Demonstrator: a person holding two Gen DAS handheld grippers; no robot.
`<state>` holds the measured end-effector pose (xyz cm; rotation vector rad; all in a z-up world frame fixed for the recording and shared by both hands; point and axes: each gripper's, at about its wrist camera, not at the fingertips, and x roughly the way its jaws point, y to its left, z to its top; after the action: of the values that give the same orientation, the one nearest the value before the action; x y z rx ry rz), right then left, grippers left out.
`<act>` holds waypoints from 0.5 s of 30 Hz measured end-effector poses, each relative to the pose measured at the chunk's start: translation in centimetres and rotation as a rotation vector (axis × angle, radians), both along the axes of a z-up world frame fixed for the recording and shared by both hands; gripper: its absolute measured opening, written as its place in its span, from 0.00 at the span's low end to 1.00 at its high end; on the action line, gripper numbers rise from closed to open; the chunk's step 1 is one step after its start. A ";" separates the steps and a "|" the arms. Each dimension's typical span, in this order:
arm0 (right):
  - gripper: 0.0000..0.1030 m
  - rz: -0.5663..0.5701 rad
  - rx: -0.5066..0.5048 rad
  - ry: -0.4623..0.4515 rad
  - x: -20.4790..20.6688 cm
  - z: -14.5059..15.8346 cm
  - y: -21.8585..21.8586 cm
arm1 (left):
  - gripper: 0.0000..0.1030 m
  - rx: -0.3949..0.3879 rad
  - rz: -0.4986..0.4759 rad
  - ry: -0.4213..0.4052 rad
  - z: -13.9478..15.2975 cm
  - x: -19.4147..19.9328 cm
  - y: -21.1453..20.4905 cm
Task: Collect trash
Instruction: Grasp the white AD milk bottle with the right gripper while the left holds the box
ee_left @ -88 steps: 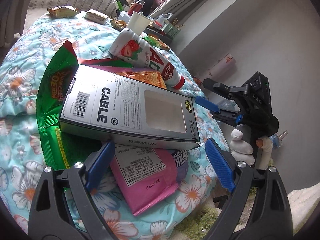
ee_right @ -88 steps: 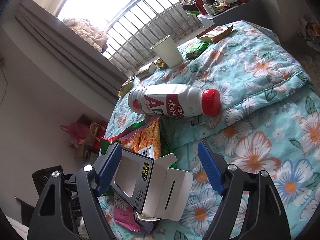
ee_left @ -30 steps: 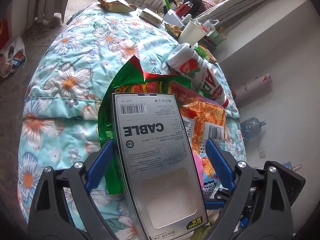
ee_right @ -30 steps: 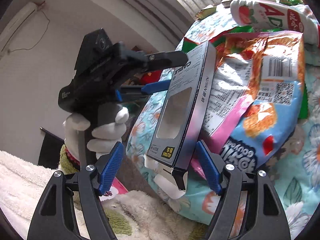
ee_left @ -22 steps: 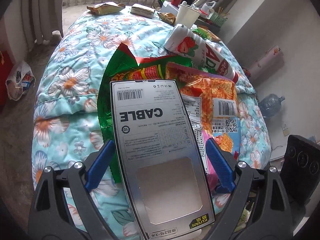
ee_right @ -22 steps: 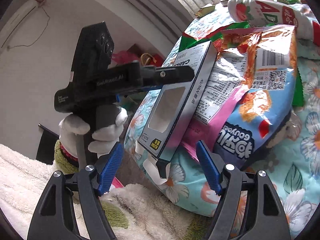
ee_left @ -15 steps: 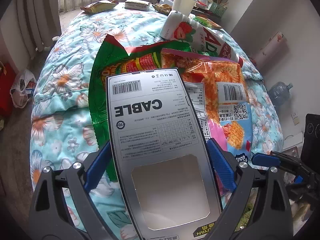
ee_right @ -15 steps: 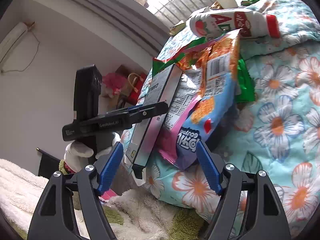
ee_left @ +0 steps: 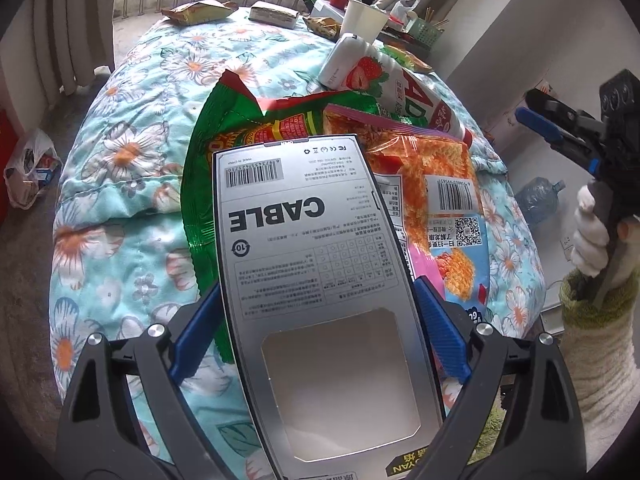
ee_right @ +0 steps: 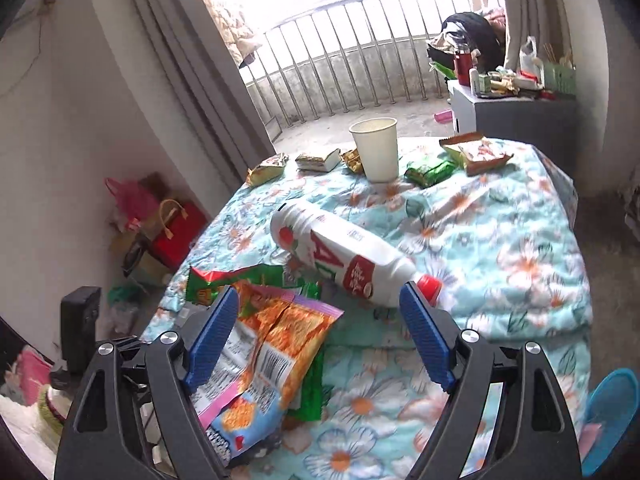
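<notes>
My left gripper (ee_left: 316,320) is shut on a grey "CABLE" box (ee_left: 304,240), holding it by its sides over the pile. Under it lie a green snack bag (ee_left: 224,132) and an orange and blue snack bag (ee_left: 444,204). A white strawberry milk bottle (ee_left: 396,92) with a red cap lies behind them. My right gripper (ee_right: 316,336) is open and empty, raised above the orange bag (ee_right: 276,352) and the bottle (ee_right: 340,256); it also shows at the right of the left wrist view (ee_left: 560,128).
A floral quilt (ee_right: 480,248) covers the bed. At its far end stand a paper cup (ee_right: 376,148) and several small wrappers (ee_right: 424,170). A cluttered grey cabinet (ee_right: 520,116) stands beyond. Bags (ee_right: 172,228) sit on the floor at the left, a plastic bottle (ee_left: 538,196) at the right.
My left gripper has closed on the CABLE box and drawn it nearer. My right gripper has swung up and away from the box to face the bed and window.
</notes>
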<state>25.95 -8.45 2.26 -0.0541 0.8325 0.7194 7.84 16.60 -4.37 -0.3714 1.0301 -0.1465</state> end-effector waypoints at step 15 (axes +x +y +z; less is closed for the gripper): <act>0.78 0.293 -0.422 0.135 8.7 -7.0 13.3 | 0.85 -0.113 -0.037 -0.211 2.5 -2.7 2.3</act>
<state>34.68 4.88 -4.69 -0.5191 1.1096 0.8168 5.19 18.92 -1.89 -0.4303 0.8225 -0.2720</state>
